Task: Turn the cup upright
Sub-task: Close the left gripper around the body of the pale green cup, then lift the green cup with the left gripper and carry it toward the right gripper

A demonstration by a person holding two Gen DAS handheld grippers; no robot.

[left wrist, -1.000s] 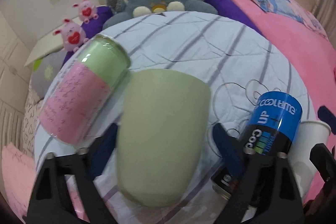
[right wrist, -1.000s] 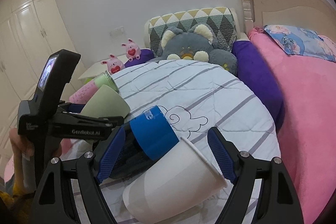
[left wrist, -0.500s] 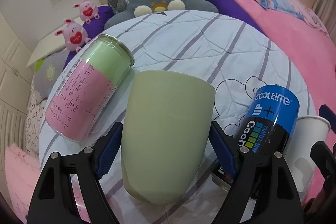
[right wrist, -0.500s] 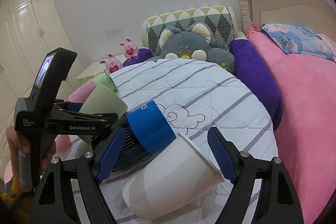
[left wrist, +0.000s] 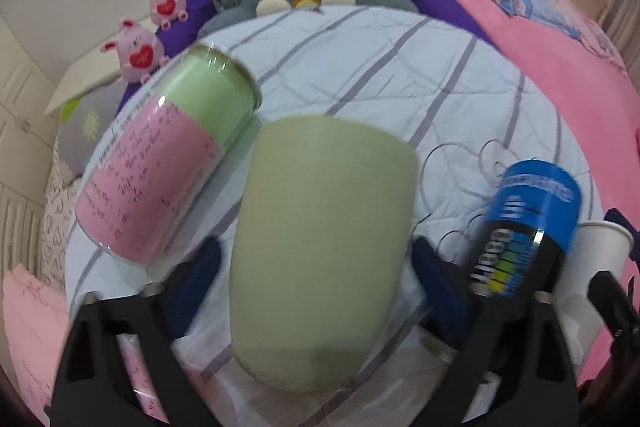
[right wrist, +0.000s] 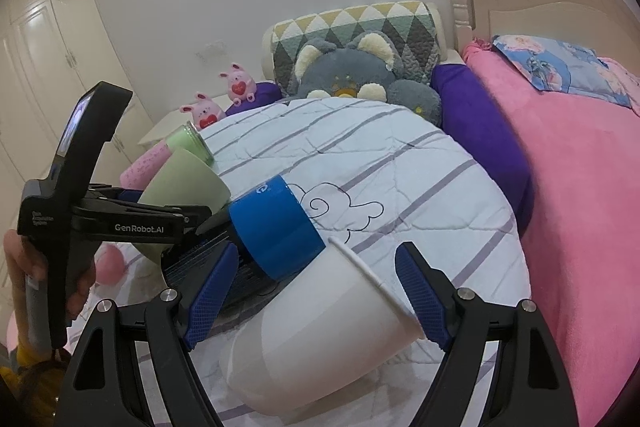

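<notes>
Open striped quilt (right wrist: 360,155) is seen beyond the cups, bounded by a grey plush bear (right wrist: 352,75) at the far edge. A green cup (left wrist: 320,247) is lain on its side between the fingers of the left gripper (left wrist: 316,279), which is spread wide and grips nothing. A white paper cup (right wrist: 320,331) is lain on its side between the open fingers of the right gripper (right wrist: 316,291). Two cups and two cans are counted: a pink-and-green can (left wrist: 168,163) and a blue can (left wrist: 524,231).
</notes>
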